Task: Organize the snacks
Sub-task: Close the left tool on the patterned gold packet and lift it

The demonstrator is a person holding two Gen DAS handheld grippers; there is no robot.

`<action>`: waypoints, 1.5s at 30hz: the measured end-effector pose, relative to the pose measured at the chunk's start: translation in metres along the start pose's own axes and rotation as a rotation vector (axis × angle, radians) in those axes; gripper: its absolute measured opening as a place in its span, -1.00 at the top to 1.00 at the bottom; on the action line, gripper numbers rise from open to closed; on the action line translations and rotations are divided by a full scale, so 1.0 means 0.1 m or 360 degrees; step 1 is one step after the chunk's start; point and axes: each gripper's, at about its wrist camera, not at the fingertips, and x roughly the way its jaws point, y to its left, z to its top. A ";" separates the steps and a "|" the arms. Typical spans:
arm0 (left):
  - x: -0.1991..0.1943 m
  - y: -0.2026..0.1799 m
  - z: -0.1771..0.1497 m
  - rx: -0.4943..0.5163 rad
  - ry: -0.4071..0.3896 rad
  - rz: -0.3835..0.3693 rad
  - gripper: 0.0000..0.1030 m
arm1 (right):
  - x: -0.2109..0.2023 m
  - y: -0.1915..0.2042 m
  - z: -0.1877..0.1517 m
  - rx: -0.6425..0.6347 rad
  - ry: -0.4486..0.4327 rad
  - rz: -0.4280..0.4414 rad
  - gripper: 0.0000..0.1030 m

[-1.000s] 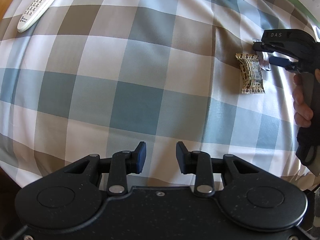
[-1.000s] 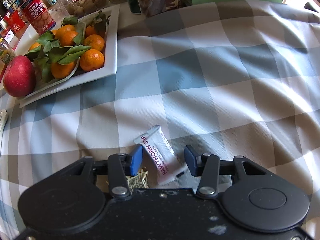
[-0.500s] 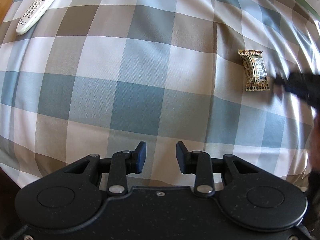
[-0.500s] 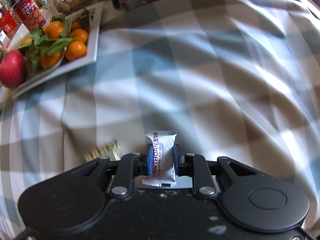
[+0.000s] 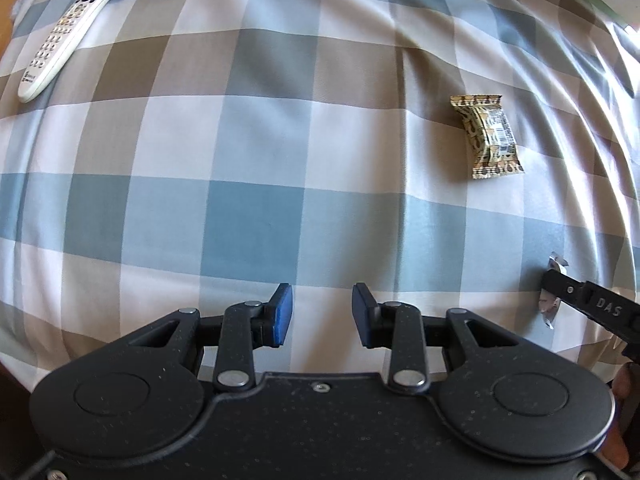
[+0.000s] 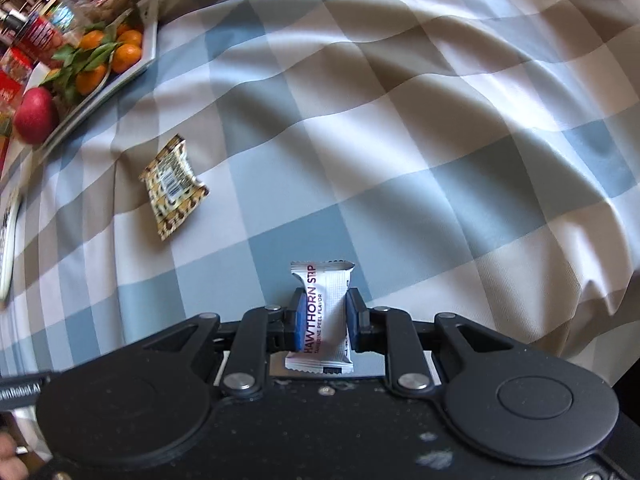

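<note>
The right gripper (image 6: 322,314) carries the clamped hawthorn strip packet (image 6: 322,312); the left gripper (image 5: 322,310) gapes half-wide, empty; next, a drop spot on the worktop (image 6: 400,140).

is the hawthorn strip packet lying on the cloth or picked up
Picked up: the right gripper is shut on the hawthorn strip packet, pads pressing both its sides, above the tablecloth.

clear: checked worktop (image 5: 248,184) middle | obstacles: gold packet (image 5: 489,136) right; remote (image 5: 72,28) far left; fruit tray (image 6: 116,76) at far edge

I see blue-grey-white checked tablecloth (image 5: 256,208), gold patterned wrapper (image 5: 489,136), white packet (image 6: 322,312) with purple lettering, blue pads (image 5: 283,314).
</note>
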 end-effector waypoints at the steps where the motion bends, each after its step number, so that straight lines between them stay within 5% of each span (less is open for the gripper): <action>1: 0.01 0.00 0.00 0.0001 -0.0003 -0.0004 0.15 | 0.00 0.02 -0.01 -0.0019 -0.0015 -0.0011 0.58; 9: -0.05 0.02 0.00 0.0019 -0.0072 -0.0044 0.15 | 0.01 0.15 -0.10 -0.0162 -0.0104 -0.0113 0.55; 18: -0.21 -0.05 -0.04 0.0072 -0.0189 -0.0114 0.15 | 0.00 0.10 -0.08 -0.0085 -0.0131 -0.0085 0.56; 22: -0.39 -0.18 -0.03 0.0112 -0.0314 -0.0130 0.16 | 0.00 0.05 -0.05 -0.0092 -0.0080 -0.0035 0.59; 28: -0.43 -0.58 0.23 0.0115 -0.0267 -0.0198 0.12 | -0.17 -0.09 0.02 0.0080 0.0047 0.0183 0.59; 37: -0.24 -1.23 0.55 0.0170 -0.0334 -0.0085 0.05 | -0.40 -0.25 0.10 0.0154 0.0015 0.0240 0.59; 45: 0.09 -1.42 0.70 0.0132 -0.0326 0.0066 0.04 | -0.57 -0.42 0.18 0.0257 -0.0011 0.0360 0.59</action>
